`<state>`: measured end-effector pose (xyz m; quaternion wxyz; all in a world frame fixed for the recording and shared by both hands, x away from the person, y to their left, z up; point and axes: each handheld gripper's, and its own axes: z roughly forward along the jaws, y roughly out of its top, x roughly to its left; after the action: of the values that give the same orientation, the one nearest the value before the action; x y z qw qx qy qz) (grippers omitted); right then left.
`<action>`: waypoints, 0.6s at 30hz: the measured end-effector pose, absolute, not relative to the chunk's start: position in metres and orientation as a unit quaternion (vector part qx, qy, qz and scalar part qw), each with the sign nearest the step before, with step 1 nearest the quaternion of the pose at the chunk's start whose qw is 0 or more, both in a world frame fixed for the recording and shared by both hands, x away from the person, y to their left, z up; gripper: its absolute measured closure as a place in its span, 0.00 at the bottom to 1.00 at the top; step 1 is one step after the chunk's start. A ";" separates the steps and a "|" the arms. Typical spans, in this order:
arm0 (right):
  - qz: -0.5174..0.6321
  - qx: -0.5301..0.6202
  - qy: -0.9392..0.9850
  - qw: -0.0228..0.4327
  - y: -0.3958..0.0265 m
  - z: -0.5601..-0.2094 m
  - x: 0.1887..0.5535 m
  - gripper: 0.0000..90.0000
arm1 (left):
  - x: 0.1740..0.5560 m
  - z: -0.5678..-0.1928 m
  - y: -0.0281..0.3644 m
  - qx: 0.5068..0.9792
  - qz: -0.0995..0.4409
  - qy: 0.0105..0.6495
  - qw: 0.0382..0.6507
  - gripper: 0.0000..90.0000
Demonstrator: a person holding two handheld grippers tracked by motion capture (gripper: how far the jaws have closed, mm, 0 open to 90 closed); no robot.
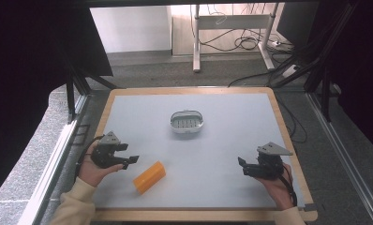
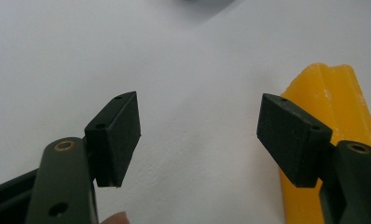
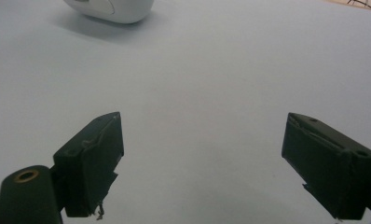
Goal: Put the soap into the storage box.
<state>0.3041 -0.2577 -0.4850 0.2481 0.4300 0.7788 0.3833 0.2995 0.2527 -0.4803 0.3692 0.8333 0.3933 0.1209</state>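
The left gripper (image 1: 130,160) sits near the table's (image 1: 231,126) left edge, held in the person's left hand (image 1: 94,168), its jaws spread wide with nothing between them. In the left gripper view the same gripper (image 2: 197,135) shows bare table surface in the gap, while the yellow block (image 2: 333,135) lies just past the right-hand jaw, outside the opening and partly hidden behind it.

From above, the block (image 1: 149,176) lies on the table just beside the left gripper, toward the person and slightly toward the middle, angled across the surface. Whether the jaw touches it cannot be told.

The right gripper (image 1: 243,166) rests near the right edge in the right hand (image 1: 279,186), jaws likewise parted and empty; in its own view the gripper (image 3: 202,158) frames only bare table.

Farther out, the dish (image 1: 187,121) stands near the table's middle, well apart from both grippers. Its inside shows a slotted floor and nothing on it. An edge of the dish (image 3: 113,9) shows at the top of the right gripper view.
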 end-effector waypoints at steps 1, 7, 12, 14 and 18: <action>0.384 0.432 0.778 0.247 -0.258 -0.485 0.305 0.16 | 0.299 -0.480 0.254 0.834 0.120 0.393 0.369 0.33; 0.387 0.431 0.772 0.261 -0.257 -0.486 0.305 0.18 | 0.298 -0.479 0.260 0.830 0.116 0.403 0.369 0.34; 0.385 0.435 0.771 0.263 -0.259 -0.487 0.303 0.20 | 0.298 -0.477 0.258 0.832 0.115 0.398 0.368 0.34; 0.385 0.433 0.773 0.259 -0.259 -0.488 0.302 0.21 | 0.297 -0.477 0.257 0.833 0.117 0.398 0.367 0.34; 0.382 0.429 0.777 0.258 -0.259 -0.490 0.302 0.22 | 0.298 -0.479 0.257 0.832 0.115 0.400 0.366 0.34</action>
<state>0.3019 -0.2589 -0.4896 0.2585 0.4289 0.7770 0.3815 0.2985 0.2571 -0.4787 0.3662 0.8324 0.3996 0.1154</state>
